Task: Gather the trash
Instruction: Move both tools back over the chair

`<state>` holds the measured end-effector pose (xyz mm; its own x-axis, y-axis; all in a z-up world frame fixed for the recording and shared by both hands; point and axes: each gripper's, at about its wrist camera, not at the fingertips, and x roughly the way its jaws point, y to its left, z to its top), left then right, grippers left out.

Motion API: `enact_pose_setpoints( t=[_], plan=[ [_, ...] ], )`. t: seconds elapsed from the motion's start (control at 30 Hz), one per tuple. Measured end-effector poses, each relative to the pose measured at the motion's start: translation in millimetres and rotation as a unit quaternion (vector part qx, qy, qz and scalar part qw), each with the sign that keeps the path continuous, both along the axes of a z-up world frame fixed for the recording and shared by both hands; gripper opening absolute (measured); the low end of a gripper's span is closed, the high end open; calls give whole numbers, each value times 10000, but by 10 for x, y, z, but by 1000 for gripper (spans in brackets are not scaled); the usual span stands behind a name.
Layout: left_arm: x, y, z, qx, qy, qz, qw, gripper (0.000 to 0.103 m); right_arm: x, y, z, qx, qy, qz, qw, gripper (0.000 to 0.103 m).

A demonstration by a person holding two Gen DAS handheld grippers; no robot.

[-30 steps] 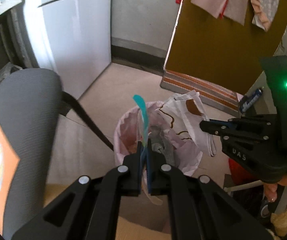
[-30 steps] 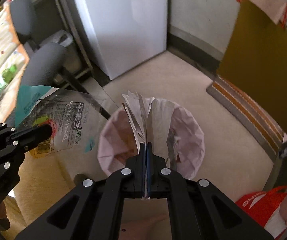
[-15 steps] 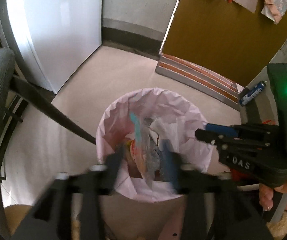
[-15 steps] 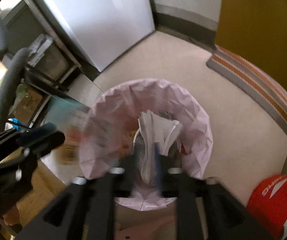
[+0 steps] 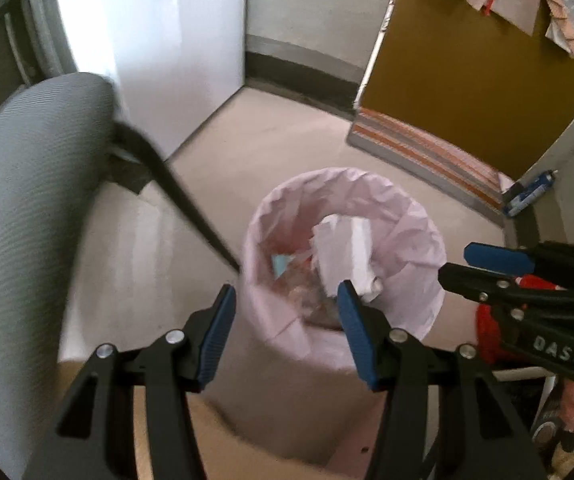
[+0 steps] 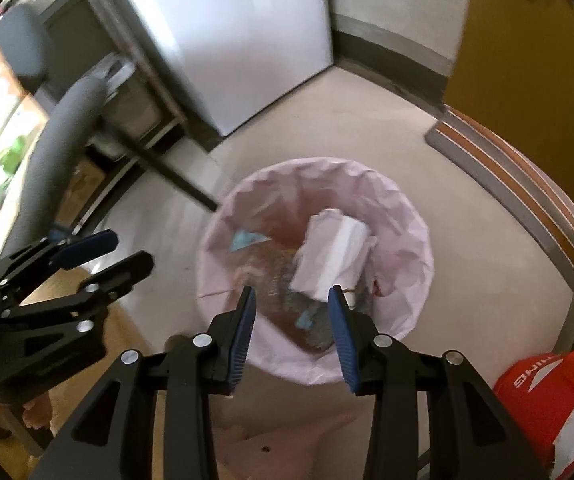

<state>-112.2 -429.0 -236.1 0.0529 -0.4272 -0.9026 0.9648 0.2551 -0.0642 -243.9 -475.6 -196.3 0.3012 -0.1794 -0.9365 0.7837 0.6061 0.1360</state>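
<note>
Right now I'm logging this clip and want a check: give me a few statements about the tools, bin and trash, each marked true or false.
1. The left tool is open and holds nothing. True.
2. The right tool grips the white paper. False: it is open; the paper lies in the bin.
3. The bin has a pink liner. True.
4. The bin holds no trash. False: paper and wrappers lie inside.
5. A red bag sits on the floor by the bin. True.

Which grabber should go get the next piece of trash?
Either: the left gripper and right gripper both hang open and empty above the pink-lined bin, white paper already inside. No loose trash shows, so neither side clearly wins.
</note>
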Motion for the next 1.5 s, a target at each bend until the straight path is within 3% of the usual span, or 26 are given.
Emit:
enact_pose_setpoints(
  t=[0.17,0.47,0.87,1.3,1.5],
  plan=[
    [143,341,281,255,-266,307,9988,57,341,331,310,-109,-1,671,9977,40],
    [632,1111,807,150,-381,1316,9905,64,915,842,821,-483,-440,1654,9841,40],
    [1131,2059,1284,3,-634,2553,9648,69,1702,1489,1280,-710,-958,2755,9539,40],
    [1465,2837,1618,-187,-967,3496,9317,69,2383,1998,1475,-883,-1128,3542,9241,41],
    [1588,3139,1691,-211,-1115,3882,9146,74,2604,2174,1491,-849,-1154,3735,9165,47]
  ],
)
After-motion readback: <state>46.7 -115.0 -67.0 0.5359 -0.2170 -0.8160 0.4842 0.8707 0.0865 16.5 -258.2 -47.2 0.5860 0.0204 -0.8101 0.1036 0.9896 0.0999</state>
